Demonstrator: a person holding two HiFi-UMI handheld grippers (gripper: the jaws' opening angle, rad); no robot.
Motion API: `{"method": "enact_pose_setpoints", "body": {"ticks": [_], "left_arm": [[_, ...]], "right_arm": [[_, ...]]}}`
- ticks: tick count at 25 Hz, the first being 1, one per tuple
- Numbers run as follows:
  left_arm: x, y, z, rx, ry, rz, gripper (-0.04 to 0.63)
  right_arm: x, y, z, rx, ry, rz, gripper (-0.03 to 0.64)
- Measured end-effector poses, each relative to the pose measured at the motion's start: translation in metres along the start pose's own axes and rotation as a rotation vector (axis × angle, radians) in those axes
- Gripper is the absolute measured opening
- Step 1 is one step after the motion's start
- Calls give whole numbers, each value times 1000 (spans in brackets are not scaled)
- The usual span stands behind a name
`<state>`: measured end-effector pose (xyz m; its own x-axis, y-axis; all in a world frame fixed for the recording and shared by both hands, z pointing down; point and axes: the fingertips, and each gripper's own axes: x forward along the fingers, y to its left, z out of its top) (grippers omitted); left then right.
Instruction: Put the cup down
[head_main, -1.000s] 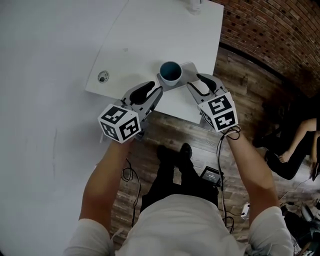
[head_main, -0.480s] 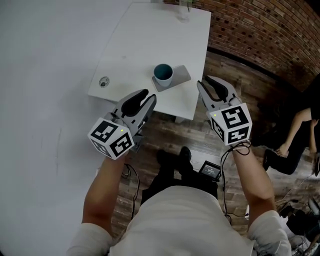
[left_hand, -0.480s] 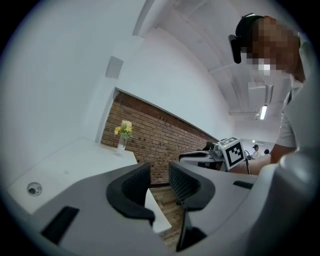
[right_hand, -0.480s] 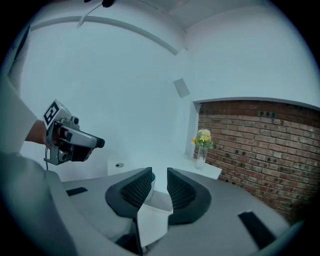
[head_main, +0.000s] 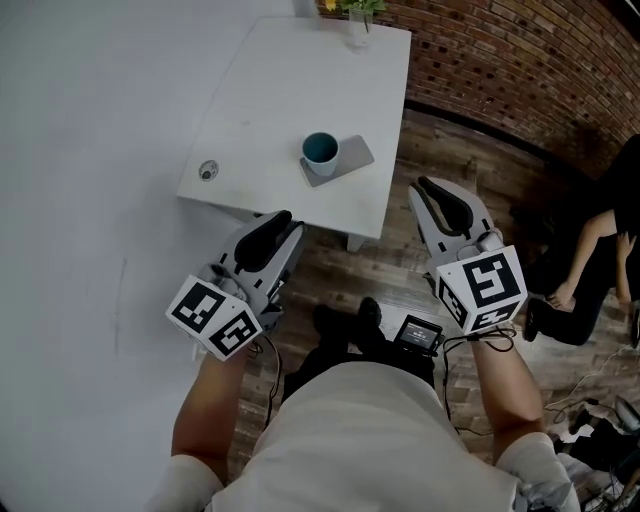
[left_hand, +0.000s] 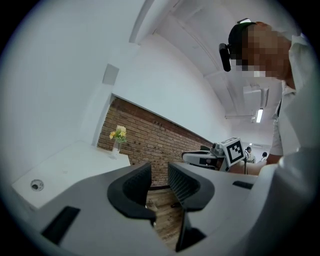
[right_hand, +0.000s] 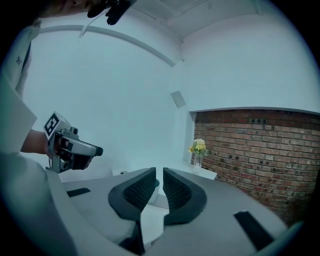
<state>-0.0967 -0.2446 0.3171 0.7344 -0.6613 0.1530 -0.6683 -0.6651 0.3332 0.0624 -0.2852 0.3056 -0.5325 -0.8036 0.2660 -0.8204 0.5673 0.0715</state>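
The white surface (head_main: 290, 90) lies ahead of our fingers. We hold the left gripper (head_main: 281, 218) with fingers slightly apart, the right gripper (head_main: 432, 186) with a mere slit — both have just been closing, empty. Well beyond them, on a grey mat (head_main: 358, 156), the teal cup (head_main: 320, 150) stands upright, free of both.
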Motion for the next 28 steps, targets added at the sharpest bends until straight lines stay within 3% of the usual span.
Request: {"method": "enact_pose_setpoints", "body": {"ticks": [15, 28], "left_arm": [[-33, -33, -3, -30, -24, 19, 95], [-40, -50, -32, -69, 33, 11, 64]], "right_arm": [[-51, 20, 2, 44, -29, -16, 36], [-66, 31, -19, 61, 2, -41, 14]]}}
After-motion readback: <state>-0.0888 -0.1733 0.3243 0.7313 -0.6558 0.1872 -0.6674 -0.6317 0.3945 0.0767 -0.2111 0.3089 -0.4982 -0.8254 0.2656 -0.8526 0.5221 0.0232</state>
